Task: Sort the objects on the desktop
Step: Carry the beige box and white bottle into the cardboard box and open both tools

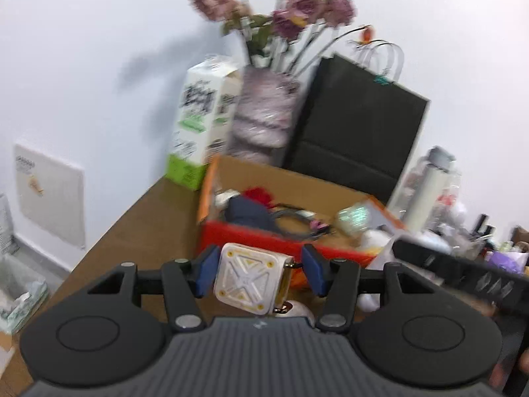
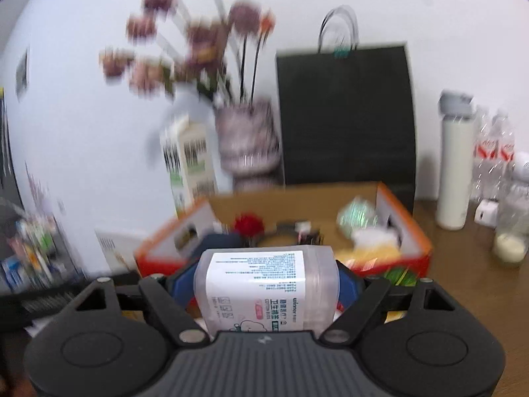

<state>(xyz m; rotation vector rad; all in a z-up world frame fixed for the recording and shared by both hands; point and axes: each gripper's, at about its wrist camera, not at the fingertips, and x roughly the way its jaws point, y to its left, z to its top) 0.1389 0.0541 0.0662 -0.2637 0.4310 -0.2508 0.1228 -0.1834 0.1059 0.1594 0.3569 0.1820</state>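
Midway: the box (image 2: 410, 231) holds several things; left claw (image 1: 258, 273) grips a white case (image 1: 249, 281), right claw (image 2: 264, 284) a labelled tub (image 2: 264, 284), both just short of it.

A square case (image 1: 253, 279) sits between the left gripper's (image 1: 259, 274) jaws, and a labelled tub (image 2: 267, 289) fills the gap between the right gripper's (image 2: 266, 284) jaws. Just beyond both sets of jaws stands an open box (image 2: 405, 231) holding small items. Behind the box, a carton (image 1: 201, 122) lies left of the jaws, a vase (image 1: 264, 112) ahead, a bag (image 1: 357, 132) right. Further right stands a flask (image 2: 454, 162).
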